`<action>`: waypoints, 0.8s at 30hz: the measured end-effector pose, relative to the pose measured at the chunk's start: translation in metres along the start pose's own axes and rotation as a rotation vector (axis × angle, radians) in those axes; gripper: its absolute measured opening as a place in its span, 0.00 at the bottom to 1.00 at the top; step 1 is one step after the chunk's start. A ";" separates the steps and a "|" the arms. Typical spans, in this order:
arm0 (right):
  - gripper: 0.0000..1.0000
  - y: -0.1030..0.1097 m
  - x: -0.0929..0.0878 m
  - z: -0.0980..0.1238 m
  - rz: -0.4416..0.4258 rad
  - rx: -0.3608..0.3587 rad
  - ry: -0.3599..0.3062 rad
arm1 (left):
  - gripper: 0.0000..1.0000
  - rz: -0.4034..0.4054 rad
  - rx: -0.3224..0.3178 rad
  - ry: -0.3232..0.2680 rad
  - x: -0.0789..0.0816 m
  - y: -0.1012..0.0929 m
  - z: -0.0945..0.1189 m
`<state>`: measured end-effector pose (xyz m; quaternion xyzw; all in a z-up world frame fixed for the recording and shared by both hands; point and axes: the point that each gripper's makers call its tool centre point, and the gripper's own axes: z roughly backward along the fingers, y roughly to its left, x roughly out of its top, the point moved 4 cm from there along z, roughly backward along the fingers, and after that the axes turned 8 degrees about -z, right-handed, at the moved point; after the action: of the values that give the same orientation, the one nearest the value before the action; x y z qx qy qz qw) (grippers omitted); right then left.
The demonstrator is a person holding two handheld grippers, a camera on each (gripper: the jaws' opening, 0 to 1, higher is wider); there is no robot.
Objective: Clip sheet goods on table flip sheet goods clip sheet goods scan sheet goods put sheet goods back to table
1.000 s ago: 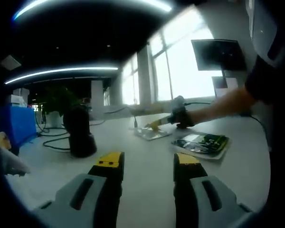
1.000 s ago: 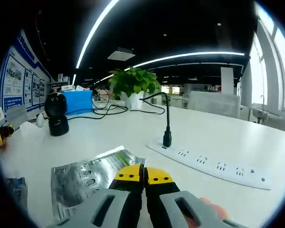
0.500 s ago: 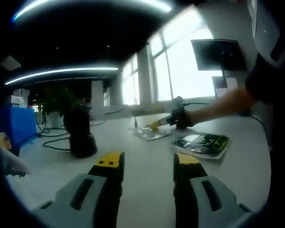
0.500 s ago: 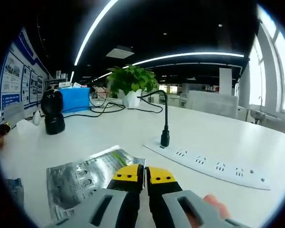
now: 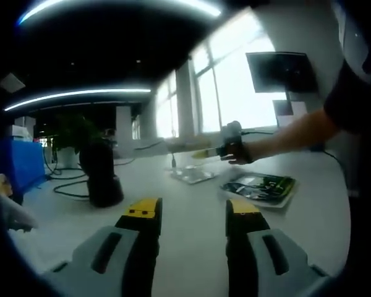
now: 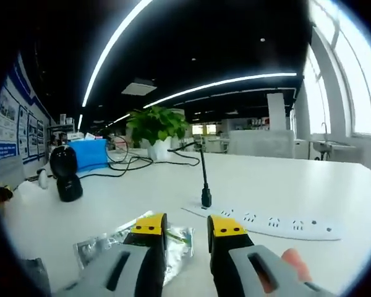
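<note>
two sheet goods lie on the white counter (image 6: 334,198): a silver packet (image 6: 176,244) below the right claw (image 6: 188,224), jaws spread, perhaps clear of it; a dark packet (image 5: 260,185) beyond the left claw (image 5: 191,209), spread and holding nothing.

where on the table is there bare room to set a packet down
Bare tabletop lies between the black scanner and the power strip, and in front of the left tool. It is crowded by the right tool, over the silver packet.
</note>
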<state>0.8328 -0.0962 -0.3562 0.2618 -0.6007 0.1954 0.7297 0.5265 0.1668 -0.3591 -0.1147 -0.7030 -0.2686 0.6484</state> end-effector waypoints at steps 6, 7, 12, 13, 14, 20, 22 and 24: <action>0.33 0.029 0.009 0.001 0.060 0.067 0.029 | 0.33 0.000 0.005 -0.004 0.000 0.002 0.001; 0.35 0.034 0.007 0.000 0.079 0.075 0.047 | 0.33 0.002 0.006 -0.003 0.000 0.002 0.001; 0.42 0.042 -0.013 -0.008 0.163 0.098 0.146 | 0.33 0.004 0.001 -0.009 0.001 0.002 0.001; 0.45 0.044 -0.020 -0.009 0.180 0.106 0.177 | 0.33 0.005 0.000 -0.010 0.001 0.002 0.001; 0.47 0.043 -0.022 -0.011 0.197 0.097 0.178 | 0.33 0.008 -0.002 -0.010 0.001 0.002 0.001; 0.52 0.047 -0.038 -0.016 0.158 0.092 0.239 | 0.33 -0.003 -0.019 -0.013 0.001 -0.001 0.001; 0.55 0.047 -0.039 -0.016 0.167 0.085 0.242 | 0.33 -0.004 -0.017 -0.017 0.002 -0.001 0.002; 0.57 0.045 -0.036 -0.017 0.153 0.089 0.228 | 0.33 -0.005 -0.017 -0.020 0.002 -0.001 0.002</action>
<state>0.8120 -0.0488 -0.3871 0.2237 -0.5227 0.3054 0.7639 0.5238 0.1664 -0.3570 -0.1212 -0.7074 -0.2749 0.6398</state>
